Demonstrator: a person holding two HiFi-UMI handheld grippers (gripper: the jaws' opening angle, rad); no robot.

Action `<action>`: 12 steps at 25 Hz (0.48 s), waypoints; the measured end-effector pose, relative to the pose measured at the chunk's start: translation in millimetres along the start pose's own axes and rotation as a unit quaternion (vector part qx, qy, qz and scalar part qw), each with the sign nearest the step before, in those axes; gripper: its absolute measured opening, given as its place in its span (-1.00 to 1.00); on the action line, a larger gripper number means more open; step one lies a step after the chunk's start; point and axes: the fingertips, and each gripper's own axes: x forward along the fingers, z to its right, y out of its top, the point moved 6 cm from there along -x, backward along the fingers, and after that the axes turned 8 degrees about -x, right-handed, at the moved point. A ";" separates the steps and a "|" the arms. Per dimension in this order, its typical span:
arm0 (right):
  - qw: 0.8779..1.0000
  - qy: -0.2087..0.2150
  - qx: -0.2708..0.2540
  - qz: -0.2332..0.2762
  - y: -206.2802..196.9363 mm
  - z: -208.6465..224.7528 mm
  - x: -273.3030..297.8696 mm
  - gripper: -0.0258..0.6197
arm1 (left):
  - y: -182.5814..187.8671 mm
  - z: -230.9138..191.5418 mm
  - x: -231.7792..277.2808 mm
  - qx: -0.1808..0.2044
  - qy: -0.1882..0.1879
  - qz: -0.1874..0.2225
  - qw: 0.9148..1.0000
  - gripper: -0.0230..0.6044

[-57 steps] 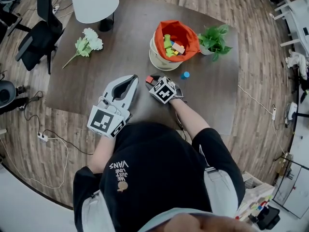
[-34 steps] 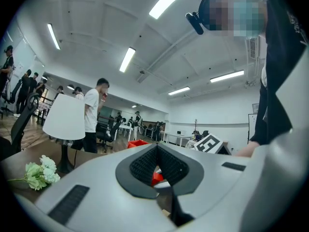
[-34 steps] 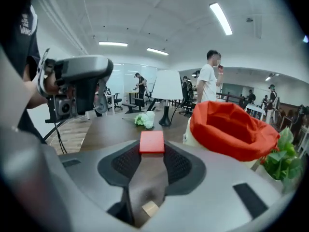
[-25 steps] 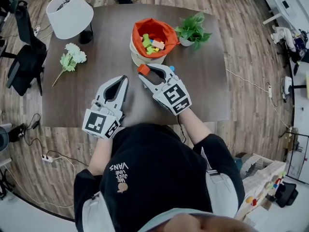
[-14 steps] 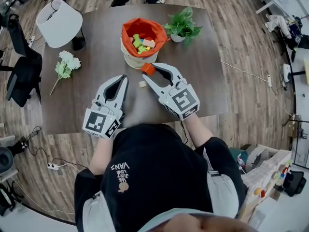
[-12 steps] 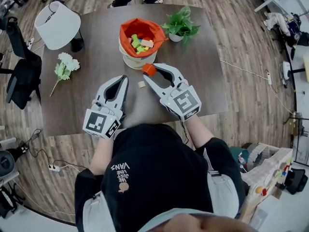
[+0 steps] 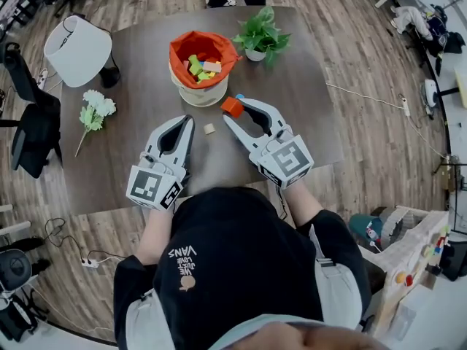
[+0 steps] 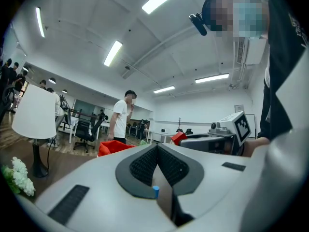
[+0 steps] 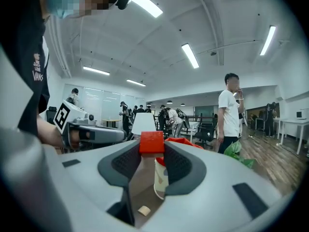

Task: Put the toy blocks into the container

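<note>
My right tool (image 7: pixel 236 103), clamped on red cube toy block (image 7: pixel 231 108), now lifted off surface (image 7: pixel 314 122) near orange-lined cream container (image 7: pixel 191 93); drop pending.

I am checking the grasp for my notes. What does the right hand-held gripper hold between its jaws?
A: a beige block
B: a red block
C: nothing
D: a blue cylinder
B: the red block sits clamped between the jaw tips of the right hand-held gripper.

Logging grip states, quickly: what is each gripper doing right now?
Left gripper: closed, empty.
Right gripper: closed on the red cube-shaped toy block.
</note>
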 end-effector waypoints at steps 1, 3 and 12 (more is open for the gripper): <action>1.000 -0.002 0.001 0.000 -0.7 0.0 -1.9 -0.45 | -0.1 0.8 0.5 0.001 -0.002 -0.001 1.000 -0.89; 1.000 -0.004 0.003 -0.001 -1.9 0.1 -4.7 -0.45 | -0.1 1.9 1.3 0.001 -0.004 -0.002 1.000 -0.89; 1.000 -0.011 -0.006 -0.008 -5.3 10.3 -1.2 -0.45 | -2.8 4.4 4.9 0.001 -0.006 -0.005 1.000 -0.89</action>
